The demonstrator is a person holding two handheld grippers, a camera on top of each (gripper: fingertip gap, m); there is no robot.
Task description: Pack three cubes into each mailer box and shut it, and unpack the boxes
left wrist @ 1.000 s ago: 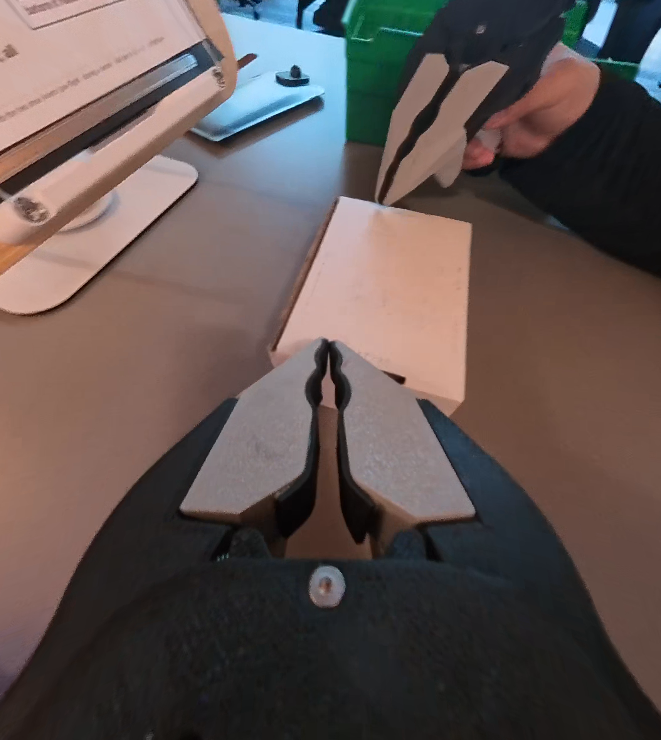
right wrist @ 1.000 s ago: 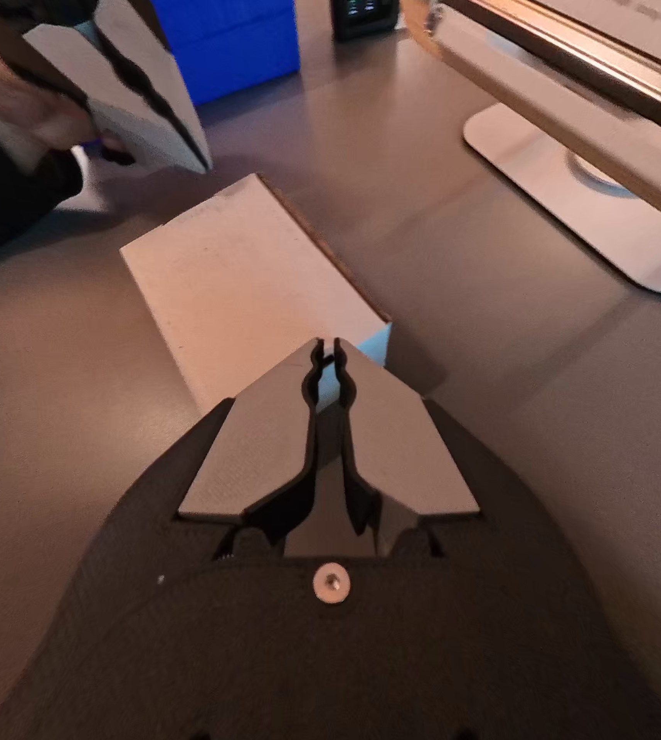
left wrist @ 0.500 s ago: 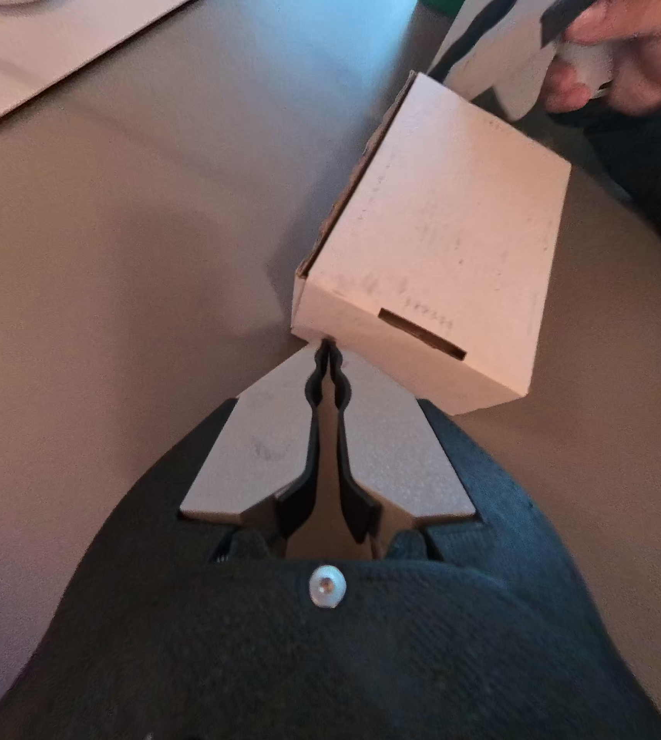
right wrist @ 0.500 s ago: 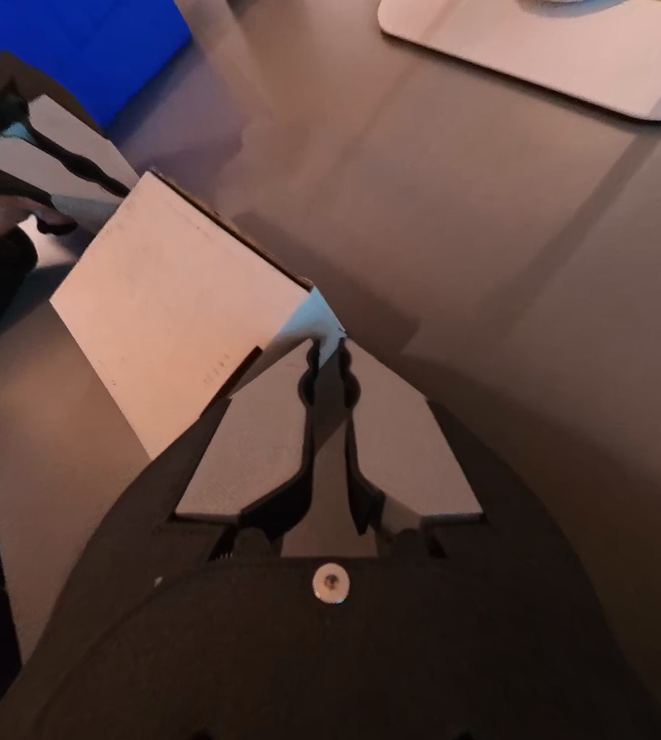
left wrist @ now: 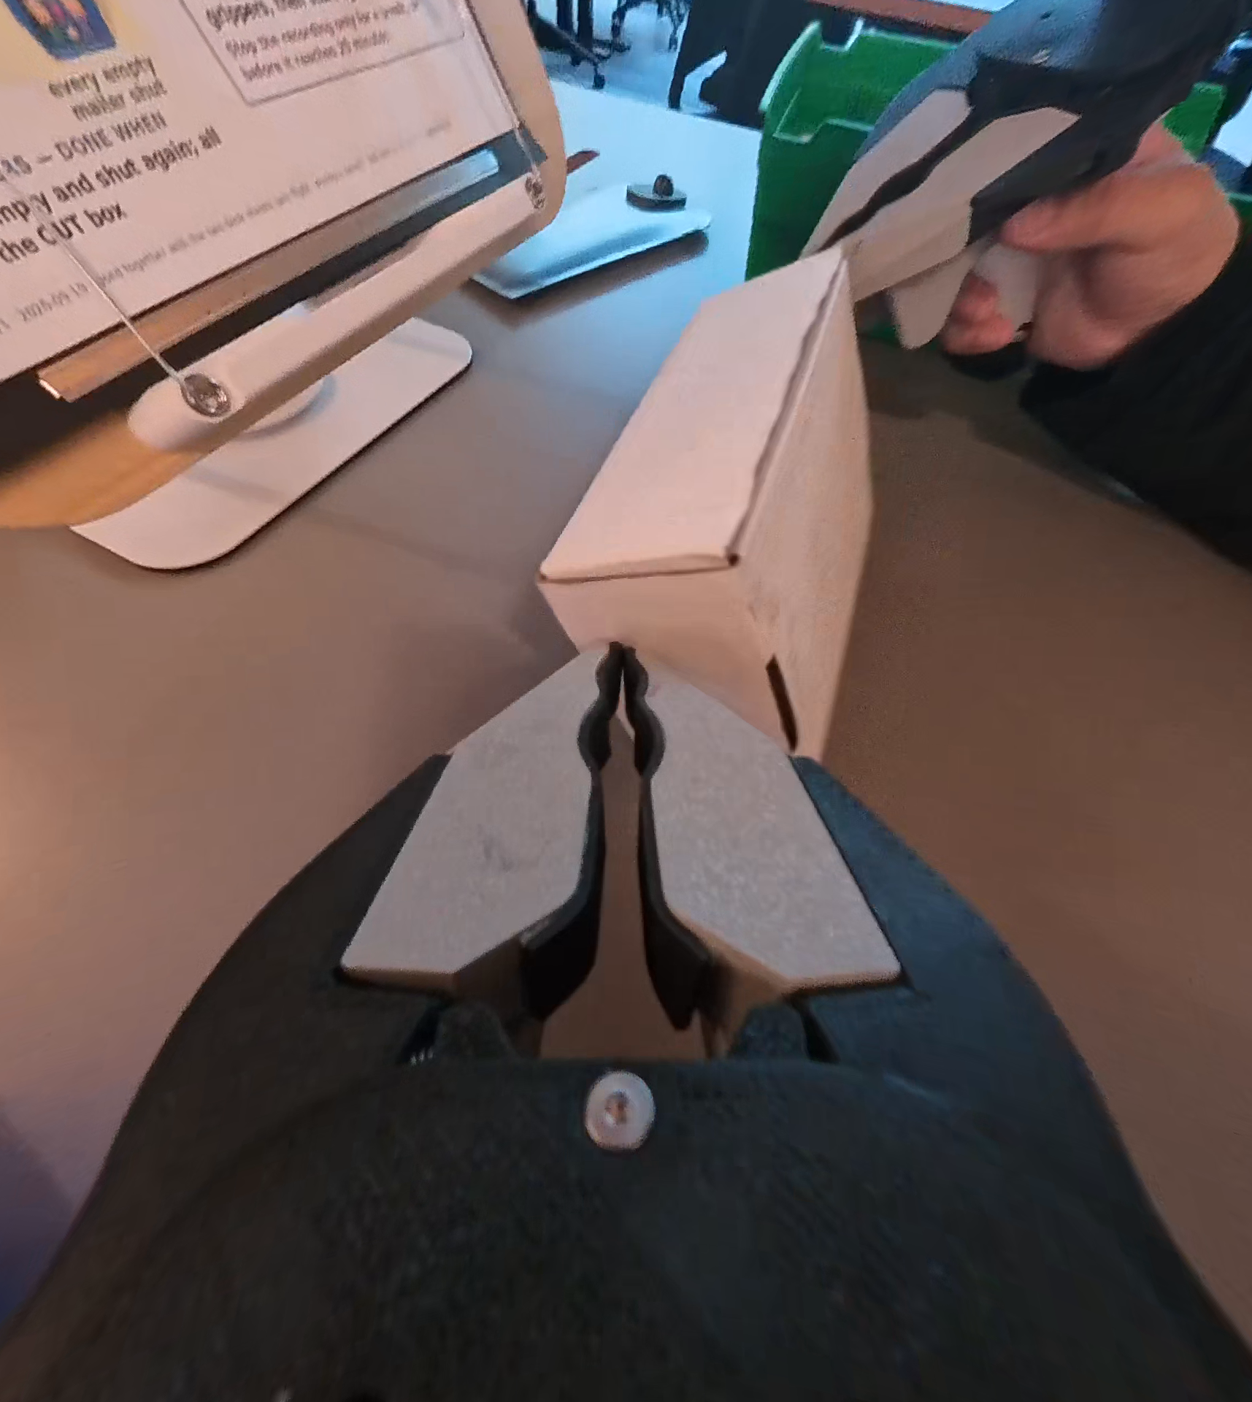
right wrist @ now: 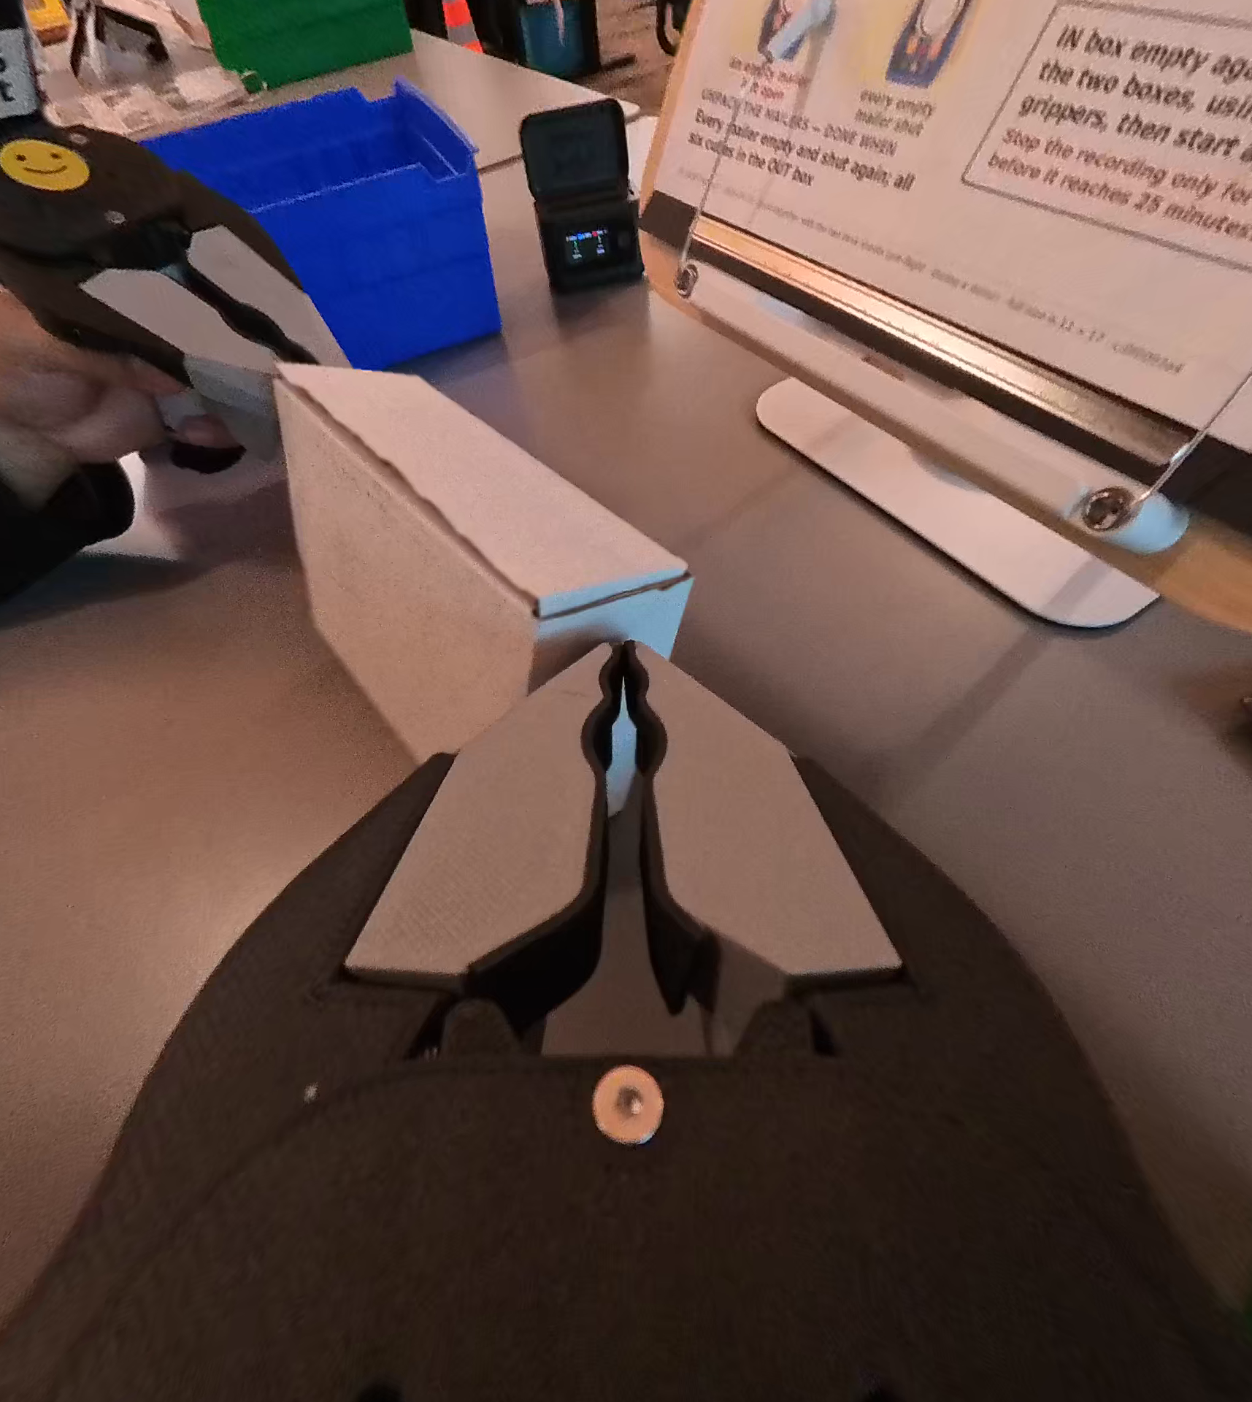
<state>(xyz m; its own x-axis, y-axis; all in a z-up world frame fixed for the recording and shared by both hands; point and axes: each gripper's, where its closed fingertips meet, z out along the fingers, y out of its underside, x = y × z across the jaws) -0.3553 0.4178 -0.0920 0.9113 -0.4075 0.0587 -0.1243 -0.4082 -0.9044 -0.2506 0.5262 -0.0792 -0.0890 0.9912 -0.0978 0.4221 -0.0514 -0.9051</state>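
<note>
White cardboard mailer box (left wrist: 713, 485) now up on long edge on brown table (left wrist: 228, 759); second ago lay flat. Left gripper (left wrist: 619, 658) and right gripper (right wrist: 624, 656), both pressed together, empty, tips at opposite box ends. Judgement: reorienting for opening. Far: blue bin (right wrist: 372, 220), green bin (left wrist: 797, 152).

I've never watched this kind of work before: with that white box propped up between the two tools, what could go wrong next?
1. The mailer box stands on a narrow side, pinned only at its ends by the shut left tool and right tool. If either eases off, it may topple onto the table.
2. Neither tool clamps the box, so uneven pushing could make it slip or spin away.
3. Hard end pressure might dent the cardboard or pop the closed lid.
</note>
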